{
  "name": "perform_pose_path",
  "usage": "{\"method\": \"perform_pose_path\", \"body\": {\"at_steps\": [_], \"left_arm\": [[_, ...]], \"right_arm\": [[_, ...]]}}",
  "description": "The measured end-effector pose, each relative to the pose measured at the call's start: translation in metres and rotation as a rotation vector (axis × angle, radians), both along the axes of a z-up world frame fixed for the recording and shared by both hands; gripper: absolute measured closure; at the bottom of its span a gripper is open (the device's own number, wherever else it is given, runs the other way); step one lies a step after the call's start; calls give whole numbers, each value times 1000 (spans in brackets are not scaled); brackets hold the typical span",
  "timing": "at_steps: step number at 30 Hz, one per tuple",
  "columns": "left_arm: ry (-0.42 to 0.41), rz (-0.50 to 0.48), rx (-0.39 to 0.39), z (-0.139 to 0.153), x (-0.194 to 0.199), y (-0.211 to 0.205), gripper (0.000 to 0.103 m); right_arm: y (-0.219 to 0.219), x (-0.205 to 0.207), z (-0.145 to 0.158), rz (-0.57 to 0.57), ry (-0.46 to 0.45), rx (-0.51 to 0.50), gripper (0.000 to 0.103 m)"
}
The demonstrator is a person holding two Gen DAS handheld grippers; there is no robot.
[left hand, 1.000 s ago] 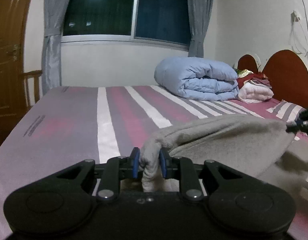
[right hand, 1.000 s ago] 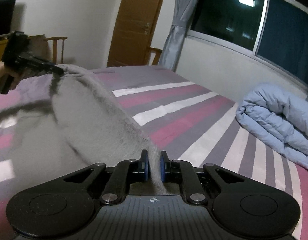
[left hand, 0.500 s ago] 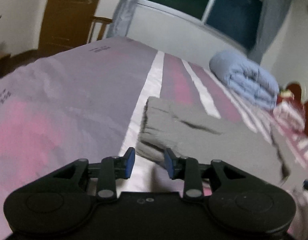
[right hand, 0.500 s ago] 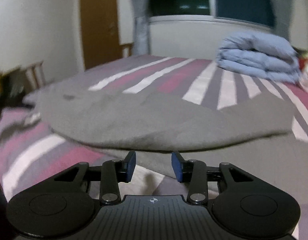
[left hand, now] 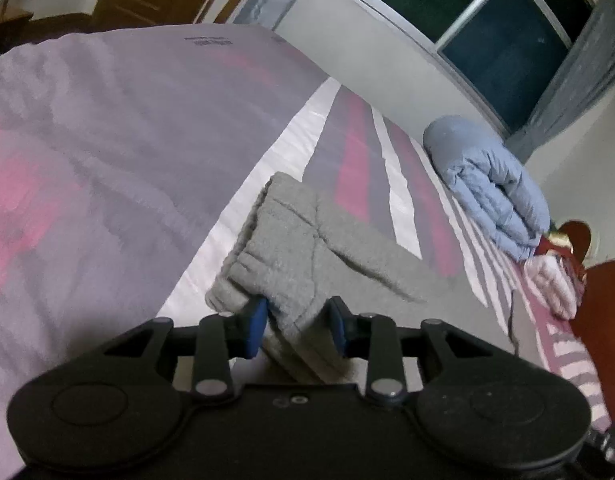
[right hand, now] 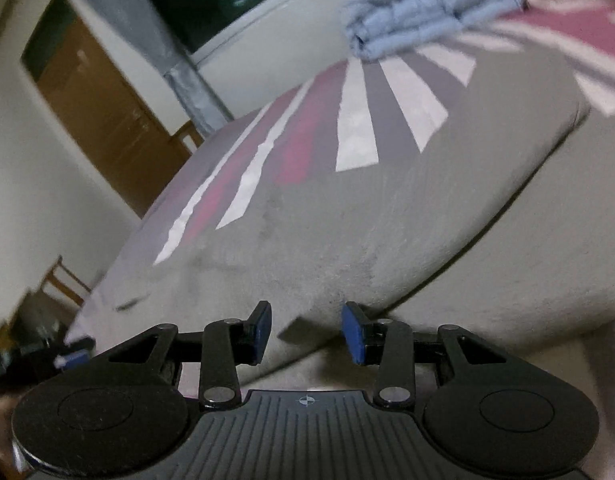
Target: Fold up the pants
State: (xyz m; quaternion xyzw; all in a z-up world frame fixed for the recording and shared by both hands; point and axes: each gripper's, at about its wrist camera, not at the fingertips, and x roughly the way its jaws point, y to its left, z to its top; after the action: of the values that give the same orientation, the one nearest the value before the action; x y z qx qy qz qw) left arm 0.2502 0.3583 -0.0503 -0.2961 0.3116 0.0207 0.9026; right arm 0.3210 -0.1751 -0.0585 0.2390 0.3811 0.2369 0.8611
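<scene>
The grey pants [left hand: 307, 248] lie on the striped bed [left hand: 107, 160], doubled over on themselves, with an upper layer resting on a lower one; the fold line shows clearly in the right wrist view. The left gripper [left hand: 295, 326] sits low at the cuff end, its jaws closing with a fold of the grey cloth between them, though the pads do not visibly press on it. The right gripper [right hand: 307, 328] has its fingers apart at the near edge of the upper layer, gripping nothing. Judgement: one fold is laid down and released; the bundle looks long, so at least one more fold across its length, plus smoothing, appears outstanding. A rolled blue quilt [left hand: 491, 184] lies well apart, near the headboard [left hand: 603, 320], clear of the work.
</scene>
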Motion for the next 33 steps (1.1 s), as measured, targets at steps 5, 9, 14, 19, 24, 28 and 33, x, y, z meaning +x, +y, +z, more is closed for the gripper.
{"method": "perform_pose_path", "body": {"at_steps": [5, 9, 14, 19, 24, 28, 33], "left_arm": [[-72, -40, 31, 9, -3, 1, 85], [-166, -62, 60, 31, 0, -3, 85], [-1, -78, 228, 12, 9, -15, 85], [-8, -49, 219, -5, -12, -19, 82], [-24, -42, 236, 2, -16, -27, 84], [-12, -34, 214, 5, -8, -24, 84], [-5, -32, 187, -5, -8, -18, 81]], "right_arm": [[4, 13, 0, -25, 19, 8, 99], [-6, 5, 30, -51, -130, 81, 100], [-9, -15, 35, -8, -188, -7, 100], [-20, -32, 4, -49, -116, -72, 53], [-20, -41, 14, -100, -160, -100, 8], [0, -28, 18, -133, -141, -238, 17], [43, 13, 5, -155, -76, -556, 22]]}}
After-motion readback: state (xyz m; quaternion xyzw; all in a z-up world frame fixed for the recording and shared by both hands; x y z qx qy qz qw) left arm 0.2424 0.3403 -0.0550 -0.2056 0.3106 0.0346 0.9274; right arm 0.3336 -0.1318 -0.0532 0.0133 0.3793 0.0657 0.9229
